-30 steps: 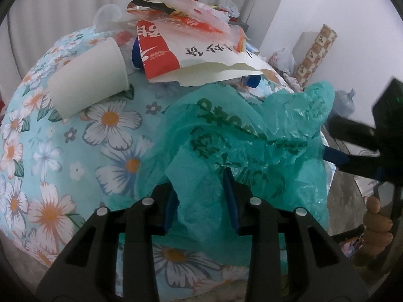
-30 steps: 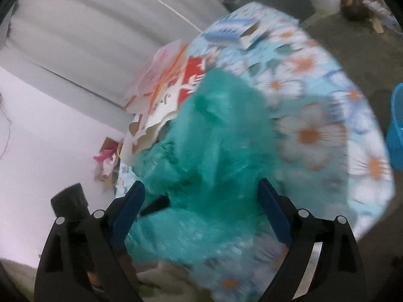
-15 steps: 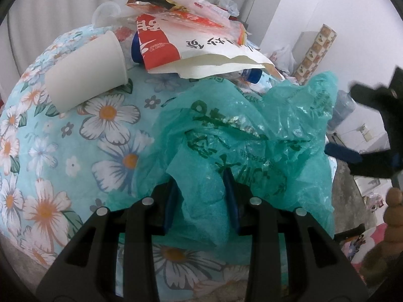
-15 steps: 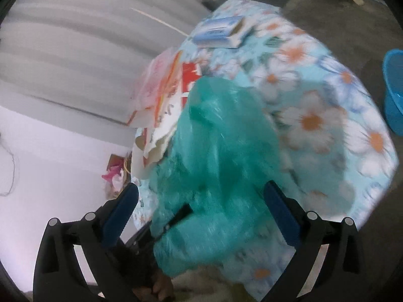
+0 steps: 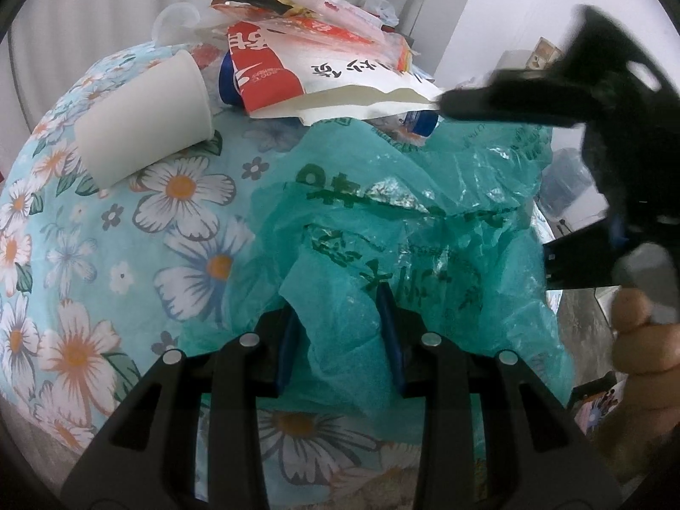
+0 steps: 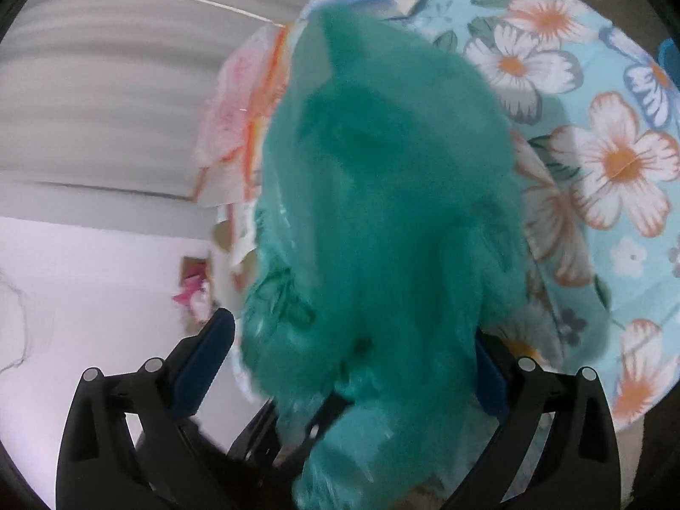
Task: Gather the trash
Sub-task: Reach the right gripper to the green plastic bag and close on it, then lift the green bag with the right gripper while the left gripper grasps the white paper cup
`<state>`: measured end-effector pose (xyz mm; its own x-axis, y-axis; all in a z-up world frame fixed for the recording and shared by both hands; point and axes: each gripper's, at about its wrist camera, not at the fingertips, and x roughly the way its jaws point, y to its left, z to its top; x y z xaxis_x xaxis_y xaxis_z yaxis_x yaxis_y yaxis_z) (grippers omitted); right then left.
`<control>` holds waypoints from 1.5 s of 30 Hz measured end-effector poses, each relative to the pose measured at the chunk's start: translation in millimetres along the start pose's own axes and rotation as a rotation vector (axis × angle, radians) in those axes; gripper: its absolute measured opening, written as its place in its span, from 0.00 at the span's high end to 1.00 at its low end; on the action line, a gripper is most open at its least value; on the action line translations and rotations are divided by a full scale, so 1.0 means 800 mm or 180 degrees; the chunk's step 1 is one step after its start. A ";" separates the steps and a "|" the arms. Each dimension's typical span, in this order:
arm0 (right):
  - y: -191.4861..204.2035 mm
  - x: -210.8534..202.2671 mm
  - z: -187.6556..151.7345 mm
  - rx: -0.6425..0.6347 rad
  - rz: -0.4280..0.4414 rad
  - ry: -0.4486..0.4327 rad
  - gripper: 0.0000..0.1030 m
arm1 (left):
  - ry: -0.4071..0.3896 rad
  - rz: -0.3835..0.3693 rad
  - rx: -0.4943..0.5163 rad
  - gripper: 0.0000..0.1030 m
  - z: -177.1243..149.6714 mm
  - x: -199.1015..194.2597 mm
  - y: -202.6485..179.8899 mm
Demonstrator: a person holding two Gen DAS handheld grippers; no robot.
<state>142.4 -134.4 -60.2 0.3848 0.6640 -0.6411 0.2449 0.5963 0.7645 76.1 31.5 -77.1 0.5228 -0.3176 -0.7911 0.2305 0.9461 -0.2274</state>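
your left claw (image 5: 338, 342) pinches a fold of the green bag (image 5: 408, 229) at lower centre of the left view; the bag lies slack on the flowered counter (image 5: 127, 255). your right claw (image 6: 344, 365) is spread wide around the bag's near edge in the right view, not gripping it; that view is blurred, so contact cannot be confirmed. judged progress: early. no trash is visibly inside the bag, and its mouth does not look held open. remaining items sit in the upper half of the left view: a white cup (image 5: 144, 119) on its side at upper left, and a pile of wrappers (image 5: 323, 72) with a blue bottle (image 5: 418, 121) partly under it at upper centre, touching the bag's far edge.
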 end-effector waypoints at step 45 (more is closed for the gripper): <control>-0.050 -0.015 -0.016 -0.0553 -0.0138 -0.0110 0.67 | -0.0460 0.1071 -0.0145 0.64 0.136 -0.026 0.096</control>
<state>116.3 -160.3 -84.4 0.4084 0.6218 -0.6683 0.1056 0.6950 0.7112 172.2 103.6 -15.8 0.6744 0.0092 -0.7383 -0.0090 1.0000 0.0042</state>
